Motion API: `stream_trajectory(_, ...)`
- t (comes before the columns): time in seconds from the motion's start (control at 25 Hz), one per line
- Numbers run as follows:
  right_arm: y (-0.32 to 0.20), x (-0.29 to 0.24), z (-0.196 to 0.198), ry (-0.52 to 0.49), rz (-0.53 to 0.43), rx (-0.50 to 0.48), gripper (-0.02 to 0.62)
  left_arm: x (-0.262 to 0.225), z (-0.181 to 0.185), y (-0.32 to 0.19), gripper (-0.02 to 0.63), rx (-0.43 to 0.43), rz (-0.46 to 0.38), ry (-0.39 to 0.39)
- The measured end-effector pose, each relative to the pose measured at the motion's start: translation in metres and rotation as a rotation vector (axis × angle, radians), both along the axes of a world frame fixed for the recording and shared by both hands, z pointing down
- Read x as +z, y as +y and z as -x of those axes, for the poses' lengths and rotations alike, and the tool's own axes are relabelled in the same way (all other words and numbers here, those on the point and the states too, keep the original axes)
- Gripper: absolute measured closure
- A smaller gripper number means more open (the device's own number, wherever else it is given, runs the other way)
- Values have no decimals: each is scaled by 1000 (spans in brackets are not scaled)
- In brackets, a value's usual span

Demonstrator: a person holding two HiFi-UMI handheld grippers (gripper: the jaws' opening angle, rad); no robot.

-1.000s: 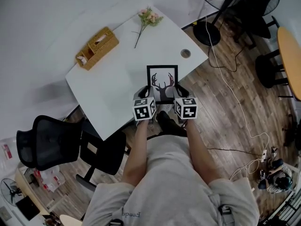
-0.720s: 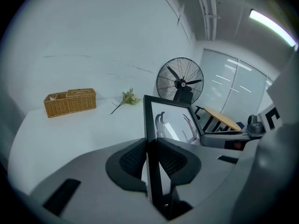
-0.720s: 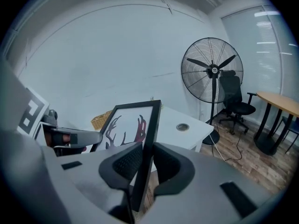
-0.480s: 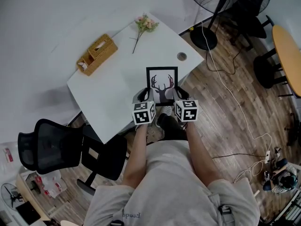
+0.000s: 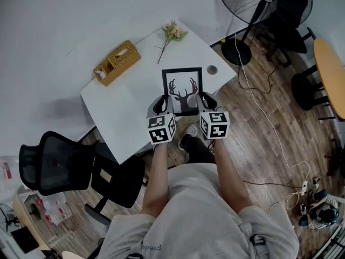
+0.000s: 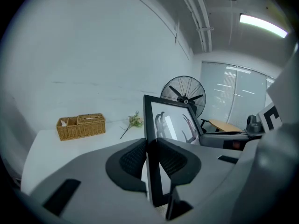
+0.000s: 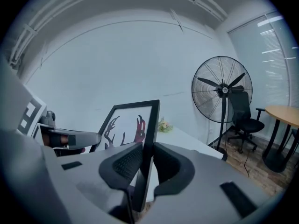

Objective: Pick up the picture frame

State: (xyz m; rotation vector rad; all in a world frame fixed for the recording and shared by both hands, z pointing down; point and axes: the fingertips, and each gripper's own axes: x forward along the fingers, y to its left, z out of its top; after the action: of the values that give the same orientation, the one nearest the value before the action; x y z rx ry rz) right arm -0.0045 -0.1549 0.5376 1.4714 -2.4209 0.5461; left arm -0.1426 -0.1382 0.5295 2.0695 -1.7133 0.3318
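A: Where is the black rectangular picture frame (image 5: 183, 89) with the antler print?

B: It is held up between the two grippers, over the near edge of the white rectangular table (image 5: 116, 104), with its face tilted toward the head camera. It looks clear of the tabletop, though the head view hides its bottom edge.

A: And the grip?

B: The left gripper (image 6: 150, 158) has its jaws closed on the frame's left rail, with the ribbed pads pressing front and back. The right gripper (image 7: 145, 164) pinches the right rail the same way. Both hold low, near the bottom corners.

A: So how should the lift go?

B: Evenly, I'd say. With both holds low, the tall upper part can tip forward or back. The two hands ought to rise together at the same tilt, or the frame will twist between the pads. The rails look thin and smooth, so I judge a steady squeeze matters more than speed.

A: Anything nearby to mind?

B: Little. The woven wicker tissue box (image 5: 117, 62) and the sprig of pink flowers (image 5: 171, 34) lie well apart from the frame, at the table's far side. The small round grommet (image 5: 212, 69) shows just beside the frame's upper right corner in the head view. The black mesh office chair (image 5: 59, 163) and the black standing fan (image 5: 253, 4) stand on the floor, away from the frame.
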Motion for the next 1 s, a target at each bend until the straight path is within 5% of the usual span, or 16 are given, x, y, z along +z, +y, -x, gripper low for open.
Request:
stream_trajectory(0.36, 4, -50, 12, -47, -104, -27, 515, -56, 11, 10, 520, -27, -124, -59)
stream_trajectory(1.0, 9, -64, -8, -41, -118, 55, 517, -70, -8, 6, 519, 15, -154, -67)
